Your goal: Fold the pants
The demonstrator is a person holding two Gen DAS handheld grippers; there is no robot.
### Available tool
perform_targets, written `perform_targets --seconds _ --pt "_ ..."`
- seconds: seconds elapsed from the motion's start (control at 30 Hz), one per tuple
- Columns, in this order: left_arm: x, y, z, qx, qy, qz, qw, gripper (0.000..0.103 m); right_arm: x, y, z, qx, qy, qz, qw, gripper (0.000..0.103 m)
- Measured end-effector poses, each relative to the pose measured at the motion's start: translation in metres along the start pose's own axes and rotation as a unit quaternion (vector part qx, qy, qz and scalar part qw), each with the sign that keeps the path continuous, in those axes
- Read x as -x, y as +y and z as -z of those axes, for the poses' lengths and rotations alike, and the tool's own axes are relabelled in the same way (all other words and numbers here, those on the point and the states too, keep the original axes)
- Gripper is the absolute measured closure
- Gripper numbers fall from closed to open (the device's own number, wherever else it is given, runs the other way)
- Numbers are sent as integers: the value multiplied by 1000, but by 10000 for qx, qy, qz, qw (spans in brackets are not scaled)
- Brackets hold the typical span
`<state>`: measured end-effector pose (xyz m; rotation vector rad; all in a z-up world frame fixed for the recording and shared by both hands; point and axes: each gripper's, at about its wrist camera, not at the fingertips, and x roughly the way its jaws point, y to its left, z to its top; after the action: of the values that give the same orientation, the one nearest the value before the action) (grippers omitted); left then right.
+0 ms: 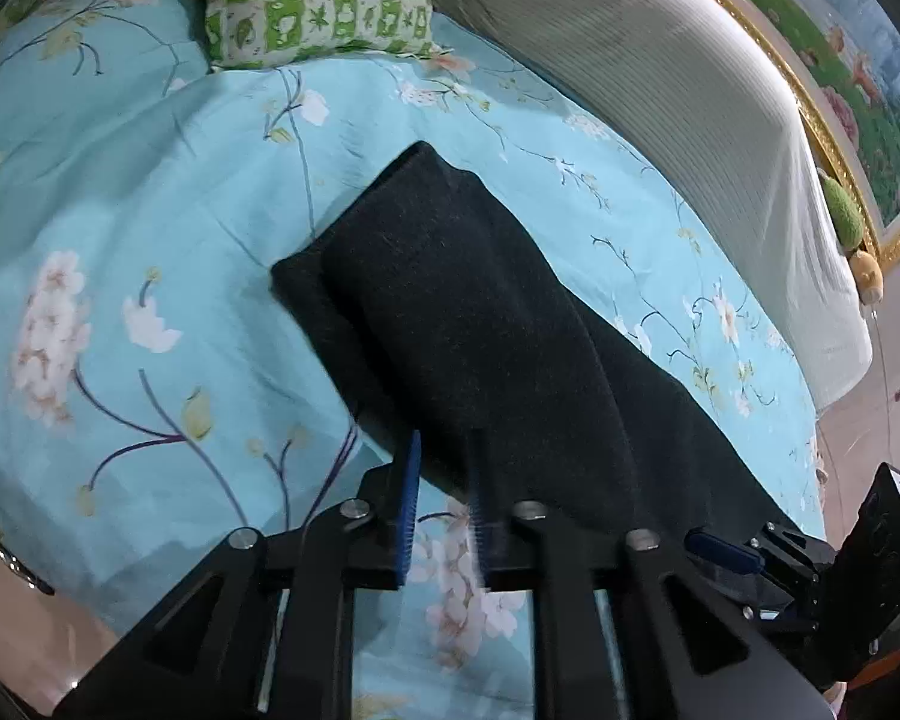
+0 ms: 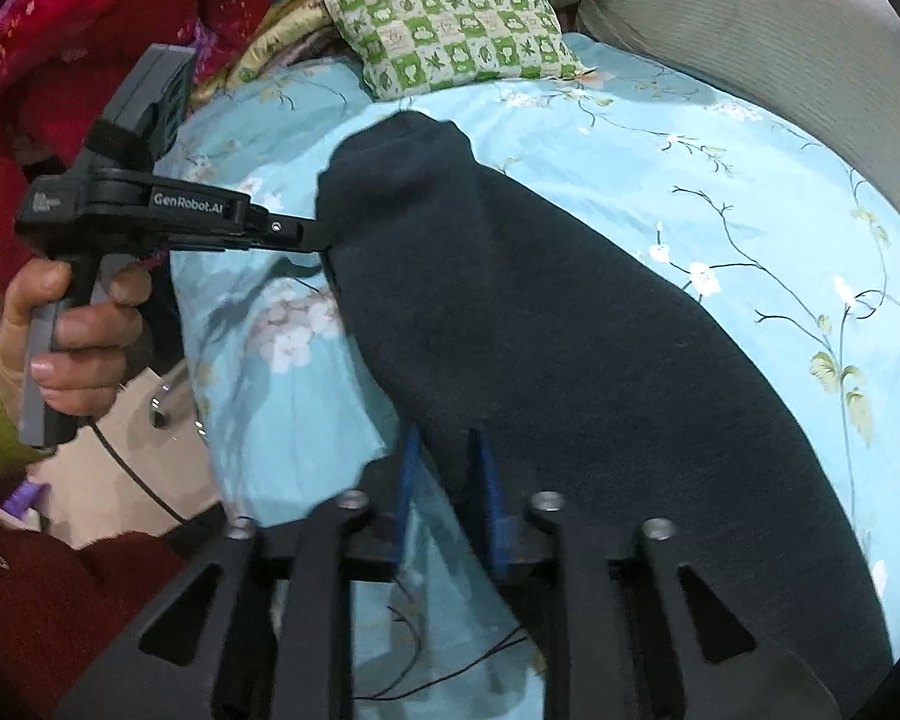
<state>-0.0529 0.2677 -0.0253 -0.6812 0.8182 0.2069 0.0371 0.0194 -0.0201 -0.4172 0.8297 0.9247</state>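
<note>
Dark charcoal pants (image 1: 468,324) lie folded lengthwise on a light blue floral bedsheet (image 1: 150,192). My left gripper (image 1: 444,498) has its blue pads on either side of the pants' near edge, pinching the cloth. It also shows in the right wrist view (image 2: 324,240), held by a hand, its fingers gripping the pants' left edge. My right gripper (image 2: 450,480) has its blue pads closed on the near edge of the pants (image 2: 570,330). It shows at the lower right of the left wrist view (image 1: 726,549).
A green and white checked pillow (image 1: 318,0) lies at the head of the bed, with a cream ribbed blanket (image 1: 678,90) along the right. Red bedding (image 2: 90,12) is piled at the left. A thin black cable (image 2: 450,660) runs below my right gripper.
</note>
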Motion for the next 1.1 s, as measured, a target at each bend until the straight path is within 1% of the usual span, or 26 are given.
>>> perform_targets --seconds 0.03,0.1,0.17,0.2,0.23,0.27,0.33,0.43,0.5,0.57,0.67,0.8,0.9,0.97,1.0,1.03,1.07,1.1 --pt "1 2 0 59 35 -6 10000 59 3 1 -1 -35 -50 -76 10000 67" --pt "5 6 -2 229 50 -37 9997 44 11 1 -3 -135 -199 -263 9994 66" --pt "6 9 -6 330 99 -52 9994 43 17 -1 -3 -254 -304 -397 9984 65" --pt "5 10 -8 387 160 -78 9991 39 21 -5 -5 -371 -380 -455 9976 64" --pt "3 11 -11 434 218 -106 9988 31 23 -10 -6 -467 -434 -477 9968 61" --pt "2 12 -13 496 250 -151 9983 29 26 -16 -7 -617 -508 -505 9955 58" --pt "0 14 -19 610 289 -193 9975 29 31 -37 -8 -1026 -642 -502 9914 54" --pt "-6 17 -30 801 356 -213 9959 29 32 -77 -11 -1710 -748 -332 9819 54" --pt "-12 19 -36 853 424 -249 9951 29 29 -105 -16 -2100 -793 -316 9740 54" --pt "-17 19 -40 879 454 -272 9947 29 21 -124 -23 -2281 -712 -288 9706 54" --pt "-25 23 -43 943 501 -289 9939 29 3 -142 -39 -2303 -479 -269 9716 54" --pt "-28 28 -45 964 446 -265 9940 29 -26 -150 -57 -2119 -70 -334 9767 54" --pt "-32 27 -45 867 412 -351 9948 31 -50 -147 -61 -1896 331 -323 9808 54" --pt "-35 26 -47 821 374 -428 9950 33 -62 -144 -55 -1815 548 -355 9812 57" --pt "-37 24 -48 779 350 -470 9952 34 -64 -143 -52 -1766 554 -339 9821 57" --pt "-40 21 -50 707 312 -547 9955 38 -64 -140 -51 -1712 522 -336 9833 61" --pt "-43 19 -51 655 296 -601 9956 42 -63 -139 -51 -1701 518 -408 9832 68" --pt "-46 16 -52 589 283 -651 9957 53 -63 -138 -50 -1708 509 -431 9830 71"
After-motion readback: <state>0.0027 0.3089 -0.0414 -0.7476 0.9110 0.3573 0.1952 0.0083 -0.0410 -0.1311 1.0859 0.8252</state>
